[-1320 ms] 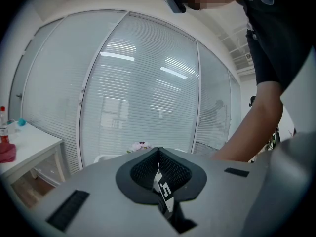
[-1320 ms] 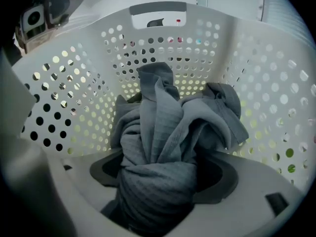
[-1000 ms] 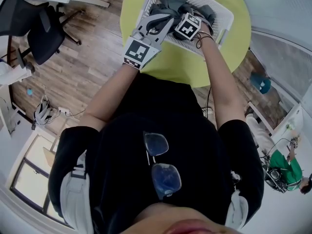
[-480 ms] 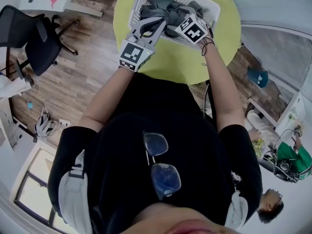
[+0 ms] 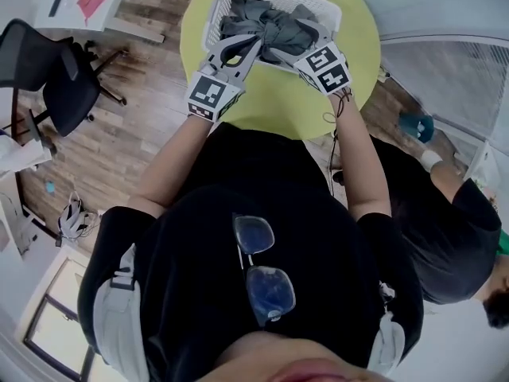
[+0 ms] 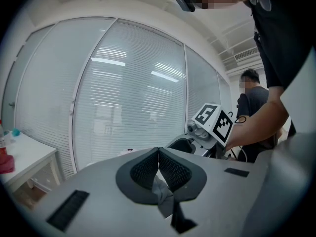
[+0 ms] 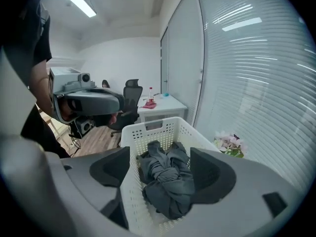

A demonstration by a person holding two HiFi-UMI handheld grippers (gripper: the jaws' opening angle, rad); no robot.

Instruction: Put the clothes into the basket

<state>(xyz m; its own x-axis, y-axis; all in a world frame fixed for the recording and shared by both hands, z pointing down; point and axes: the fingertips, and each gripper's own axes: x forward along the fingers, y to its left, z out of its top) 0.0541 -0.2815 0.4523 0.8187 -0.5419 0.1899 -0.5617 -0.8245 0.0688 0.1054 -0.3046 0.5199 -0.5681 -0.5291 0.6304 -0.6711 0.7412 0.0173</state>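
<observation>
On the round table (image 5: 358, 30) before me, entries by size:

1. Table: yellow-green top, on a wooden floor. I lean over its near edge, both arms out toward the far edge.
2. Person (image 5: 433, 213): in black, beside the table's right edge, bent forward.
3. Chair (image 5: 56, 78): black office type, on the floor well off the table's left edge.
4. Basket (image 5: 213, 14): white perforated plastic with a handle slot in one end wall. It stands upright at the table's far edge.
5. Clothes (image 5: 270, 26): one grey, twisted bundle. It lies inside the basket and fills most of it, heaped about level with the rim.
6. Left gripper (image 6: 158, 154): my fingers here are clenched, pads pressed together, with a small fold of the grey clothes pinched between them and hanging out below. In the head view the tips sit at the basket's near-left rim, against the bundle.
7. Right gripper (image 7: 160, 154): my fingers here are released and spread wide. The basket and the clothes show in the gap, but neither pad touches them. It hangs over the basket's near-right corner, close beside the left gripper.
8. Flowers (image 7: 228, 144): a small pale bunch with green leaves, on the table just past the basket's far-right side.
</observation>
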